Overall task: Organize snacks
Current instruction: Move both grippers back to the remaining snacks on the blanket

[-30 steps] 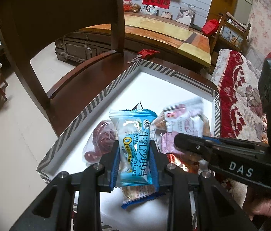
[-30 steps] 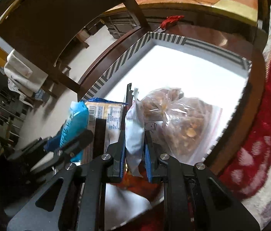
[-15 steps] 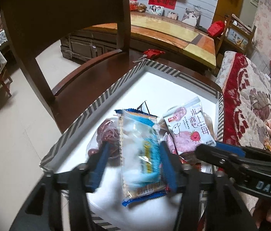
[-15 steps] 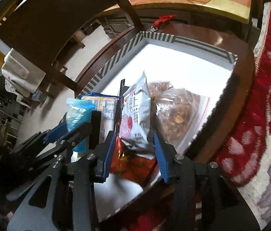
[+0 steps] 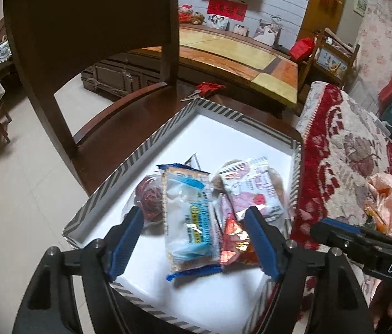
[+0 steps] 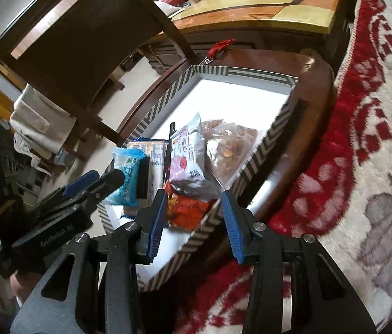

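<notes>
A white tray with a striped rim (image 5: 168, 130) (image 6: 168, 100) holds the snacks. My left gripper (image 5: 193, 239) hovers low over it, and its jaws are opening. The light blue packet (image 5: 190, 217) (image 6: 126, 172) lies loose between its fingers on a biscuit packet, and the pads do not touch it. My right gripper (image 6: 194, 220) stands open at the tray's near edge with nothing pressed between its pads. Just beyond it the pink strawberry packet (image 6: 187, 156) (image 5: 251, 192) leans on a bag of nuts (image 6: 229, 150). A red packet (image 6: 187, 208) lies under it.
The tray rests on a dark wooden chair seat (image 5: 112, 128), whose backrest (image 5: 84, 27) rises at the far left. A bag of red dates (image 5: 148, 197) lies at the tray's left. A red patterned blanket (image 5: 335, 153) borders the right side.
Both grippers have opened and let go of their packets. The blue packet dropped onto the pile in the tray. The right gripper drew back from the pink packet toward the tray's edge.
</notes>
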